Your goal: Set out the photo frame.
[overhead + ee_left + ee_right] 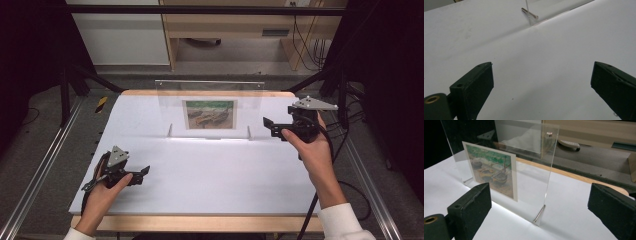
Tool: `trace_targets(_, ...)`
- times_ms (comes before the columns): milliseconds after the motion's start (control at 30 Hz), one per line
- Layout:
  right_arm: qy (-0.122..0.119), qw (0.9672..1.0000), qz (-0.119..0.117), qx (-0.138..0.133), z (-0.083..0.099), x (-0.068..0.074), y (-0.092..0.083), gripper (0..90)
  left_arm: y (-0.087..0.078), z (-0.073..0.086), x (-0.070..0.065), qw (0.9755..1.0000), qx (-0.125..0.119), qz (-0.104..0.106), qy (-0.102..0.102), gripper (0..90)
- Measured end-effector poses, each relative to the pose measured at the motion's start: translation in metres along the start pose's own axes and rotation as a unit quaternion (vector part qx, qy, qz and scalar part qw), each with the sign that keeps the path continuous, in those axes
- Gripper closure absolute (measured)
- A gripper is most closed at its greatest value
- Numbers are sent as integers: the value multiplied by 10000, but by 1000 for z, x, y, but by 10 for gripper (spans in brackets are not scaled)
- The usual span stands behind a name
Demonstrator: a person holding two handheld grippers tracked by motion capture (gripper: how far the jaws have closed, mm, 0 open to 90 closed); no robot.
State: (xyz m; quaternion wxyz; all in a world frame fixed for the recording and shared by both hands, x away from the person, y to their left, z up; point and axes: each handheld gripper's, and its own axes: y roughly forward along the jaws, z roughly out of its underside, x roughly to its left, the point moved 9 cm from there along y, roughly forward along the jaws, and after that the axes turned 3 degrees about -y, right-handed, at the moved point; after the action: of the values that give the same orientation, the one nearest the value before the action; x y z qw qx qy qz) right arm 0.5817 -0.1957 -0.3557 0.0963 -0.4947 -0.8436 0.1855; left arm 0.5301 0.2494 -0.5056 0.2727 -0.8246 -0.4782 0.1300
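- Right gripper is up at the far right of the desk, held in the person's right hand, jaws spread wide with nothing between them.
- Just ahead of it stands the clear acrylic frame, upright, with the near edge of the pane lined up roughly between the jaws in the right gripper view. Not touching it as far as I can see, there's a gap.
- Inside the frame there's a picture of boats on a beach, sitting to the left of the pane's near edge from this gripper's angle.
- A small metal pin at the bottom corner of the pane props it on the desk, pretty much dead centre in front of the gripper.
- Left gripper is low at the near left, well apart from the frame, in the person's left hand. Jaws are wide apart too, holding nothing, just white desk between them.
- From the left gripper's view, another pin of the frame shows far ahead, a bit left of centre.
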Motion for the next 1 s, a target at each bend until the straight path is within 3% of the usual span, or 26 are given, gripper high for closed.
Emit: trace_targets(1000, -95, 9983, -155, 558, 83, 28, -2, 58, -1, 4, 4, 10000, 48, -25, -12, 44)
